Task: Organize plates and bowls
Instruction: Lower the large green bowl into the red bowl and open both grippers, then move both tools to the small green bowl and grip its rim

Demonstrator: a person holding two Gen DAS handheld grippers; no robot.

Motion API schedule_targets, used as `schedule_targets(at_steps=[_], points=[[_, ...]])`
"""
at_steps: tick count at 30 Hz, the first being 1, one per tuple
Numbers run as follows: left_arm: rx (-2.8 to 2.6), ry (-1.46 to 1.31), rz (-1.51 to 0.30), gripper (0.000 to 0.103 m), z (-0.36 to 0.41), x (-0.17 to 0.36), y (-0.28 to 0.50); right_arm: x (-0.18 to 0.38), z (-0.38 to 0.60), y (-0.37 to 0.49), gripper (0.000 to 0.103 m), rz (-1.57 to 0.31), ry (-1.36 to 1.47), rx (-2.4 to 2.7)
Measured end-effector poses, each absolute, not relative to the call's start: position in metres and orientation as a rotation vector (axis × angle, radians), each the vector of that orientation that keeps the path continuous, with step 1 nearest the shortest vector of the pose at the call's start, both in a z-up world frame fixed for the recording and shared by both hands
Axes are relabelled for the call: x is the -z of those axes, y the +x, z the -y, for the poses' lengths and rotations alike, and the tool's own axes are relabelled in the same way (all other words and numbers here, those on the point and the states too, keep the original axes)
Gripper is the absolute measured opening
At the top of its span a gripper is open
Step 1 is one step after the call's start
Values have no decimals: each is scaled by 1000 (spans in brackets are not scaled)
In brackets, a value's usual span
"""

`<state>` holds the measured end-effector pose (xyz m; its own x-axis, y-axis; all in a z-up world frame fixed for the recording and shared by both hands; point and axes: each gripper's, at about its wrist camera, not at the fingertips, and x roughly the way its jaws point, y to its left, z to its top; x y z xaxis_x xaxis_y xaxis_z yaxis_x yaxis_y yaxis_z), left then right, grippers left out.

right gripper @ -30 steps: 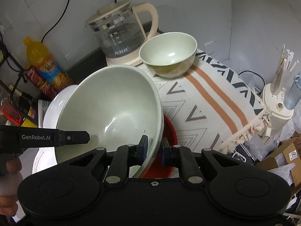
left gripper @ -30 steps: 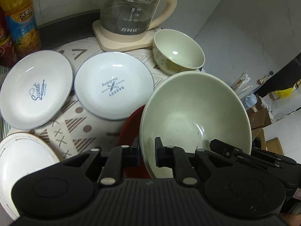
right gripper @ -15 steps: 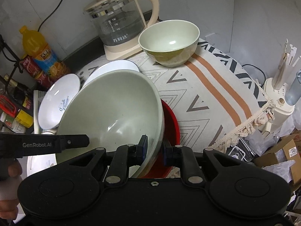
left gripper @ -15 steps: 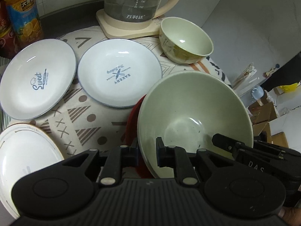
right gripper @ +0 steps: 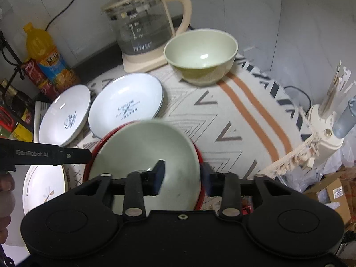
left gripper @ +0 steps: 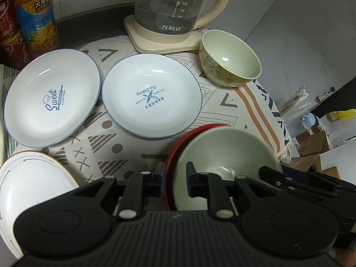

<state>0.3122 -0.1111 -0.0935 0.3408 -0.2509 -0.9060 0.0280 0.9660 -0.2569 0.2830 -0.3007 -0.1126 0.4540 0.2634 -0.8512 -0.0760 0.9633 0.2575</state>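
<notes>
Two tools straddle the green bowl [right gripper: 142,151] with parted jaws; nearby plates [left gripper: 151,95] read "Sweet" and "BAKERY"

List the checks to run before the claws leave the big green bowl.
1. Large pale green ceramic bowl nested in red round dish: ok.
2. Right claw open: ok.
3. Left claw open: cannot tell; it straddles both rims closely.
4. White "Sweet" plate, white "Bakery" plate and gold-rimmed white plate stacked: not ok, lying apart.
</notes>
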Motion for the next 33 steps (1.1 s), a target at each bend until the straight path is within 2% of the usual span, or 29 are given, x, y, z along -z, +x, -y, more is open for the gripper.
schedule_targets(at_steps=[3, 11, 16, 18, 22, 26, 28, 30, 33], points=[[170, -215, -1210, 29, 111, 93, 316, 111, 309, 286, 40, -1078, 212, -210], [152, -204, -1185, 40, 126, 86, 330, 106, 333, 300, 41, -1034, 260, -198], [140, -201, -1162, 43, 139, 81, 343, 108, 347, 314, 47, -1019, 284, -204], [135, -201, -1152, 45, 144, 81, 349, 109, 351, 321, 54, -1006, 292, -206], [125, -199, -1139, 49, 153, 86, 362, 112, 361, 338, 57, -1000, 313, -210], [101, -218, -1141, 50, 160, 92, 378, 114, 369, 356, 67, -987, 315, -218], [86, -225, -1140, 55, 164, 95, 386, 116, 374, 366, 70, -984, 323, -223], [74, -233, -1132, 68, 169, 96, 394, 118, 377, 376, 76, -980, 330, -226], [58, -246, -1111, 80, 176, 97, 406, 122, 382, 391, 83, -973, 333, -231]])
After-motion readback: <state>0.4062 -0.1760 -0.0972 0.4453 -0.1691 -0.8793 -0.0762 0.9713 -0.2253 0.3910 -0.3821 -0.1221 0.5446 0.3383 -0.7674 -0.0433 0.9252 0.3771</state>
